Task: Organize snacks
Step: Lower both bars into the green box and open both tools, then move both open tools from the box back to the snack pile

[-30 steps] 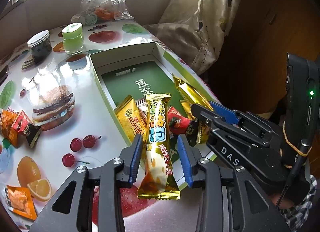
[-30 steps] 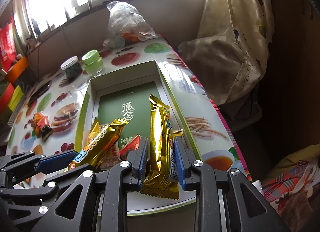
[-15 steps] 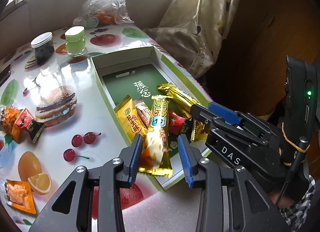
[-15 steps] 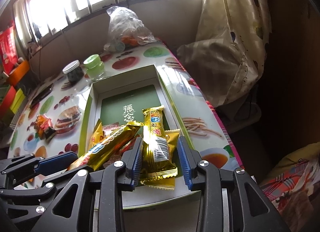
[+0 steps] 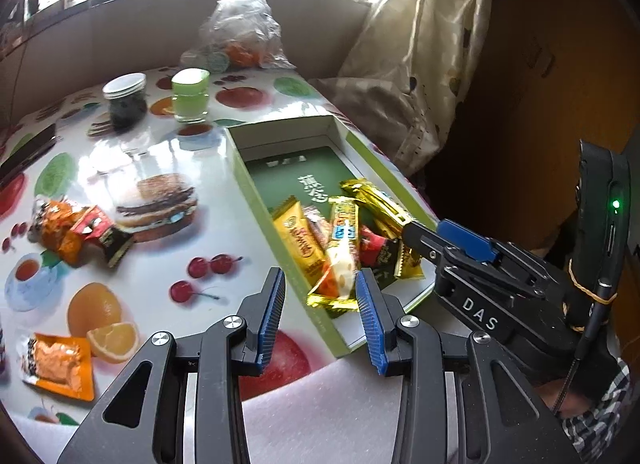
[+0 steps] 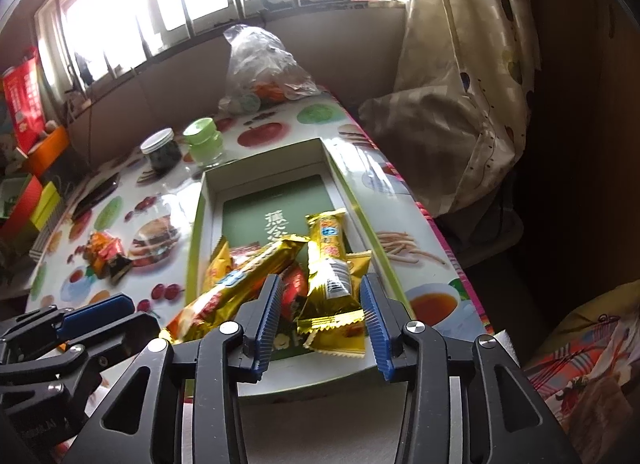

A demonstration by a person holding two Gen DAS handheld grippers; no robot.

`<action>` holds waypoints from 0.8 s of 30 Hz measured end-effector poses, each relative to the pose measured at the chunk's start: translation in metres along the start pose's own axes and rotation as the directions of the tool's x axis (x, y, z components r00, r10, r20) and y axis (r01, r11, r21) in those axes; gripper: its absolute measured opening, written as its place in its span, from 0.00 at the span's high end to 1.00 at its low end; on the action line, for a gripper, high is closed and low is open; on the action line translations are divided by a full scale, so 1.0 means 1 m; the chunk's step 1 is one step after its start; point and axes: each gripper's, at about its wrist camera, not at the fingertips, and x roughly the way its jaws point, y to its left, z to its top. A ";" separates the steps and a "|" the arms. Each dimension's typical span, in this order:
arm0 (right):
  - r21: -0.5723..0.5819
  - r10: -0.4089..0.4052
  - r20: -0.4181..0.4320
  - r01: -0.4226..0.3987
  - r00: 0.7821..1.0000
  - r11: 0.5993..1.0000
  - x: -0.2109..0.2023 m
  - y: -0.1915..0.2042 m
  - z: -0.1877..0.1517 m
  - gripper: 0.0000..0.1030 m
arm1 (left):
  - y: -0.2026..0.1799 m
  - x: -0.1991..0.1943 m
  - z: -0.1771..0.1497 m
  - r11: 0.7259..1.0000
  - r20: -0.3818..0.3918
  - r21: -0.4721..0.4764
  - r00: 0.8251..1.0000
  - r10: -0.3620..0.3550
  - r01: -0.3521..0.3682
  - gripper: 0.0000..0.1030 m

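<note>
A shallow green box (image 5: 244, 180) lies on the fruit-print table and holds several snack packets. In the left wrist view a gold snack bar (image 5: 338, 256) rests on that pile, its near end just ahead of my left gripper (image 5: 320, 316), which is open and touches nothing. A second gold bar (image 6: 332, 264) lies in the box (image 6: 196, 224) in the right wrist view. My right gripper (image 6: 320, 320) hovers over its near end with the jaws opening and the pads off the wrapper. Loose orange and red packets (image 5: 80, 232) sit on the table to the left.
A dark jar (image 5: 124, 100), a green jar (image 5: 190, 94) and a clear plastic bag (image 5: 240, 28) stand beyond the box. Another orange packet (image 5: 56, 360) lies at the near left. A curtain (image 6: 460, 84) hangs past the table's right edge. A phone (image 5: 28, 152) lies far left.
Both gold bars have left the jaws and now lie in the box. Both grippers have drawn back and up, and the right jaws have spread wider.
</note>
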 end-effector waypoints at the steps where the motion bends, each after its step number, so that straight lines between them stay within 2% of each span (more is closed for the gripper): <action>1: -0.002 0.001 0.002 -0.001 1.000 1.000 -0.001 0.002 -0.001 0.61 | 0.002 -0.003 -0.001 1.000 0.003 -0.006 1.000 0.005 -0.005 0.63; 13: -0.039 0.031 0.031 -0.030 0.999 0.999 -0.017 0.031 -0.006 0.61 | 0.031 -0.032 -0.013 0.997 0.048 -0.055 0.997 0.064 -0.061 0.63; 24: -0.071 0.065 0.045 -0.062 0.997 0.996 -0.026 0.055 -0.010 0.60 | 0.044 -0.047 -0.022 0.994 0.061 -0.073 0.994 0.087 -0.083 0.63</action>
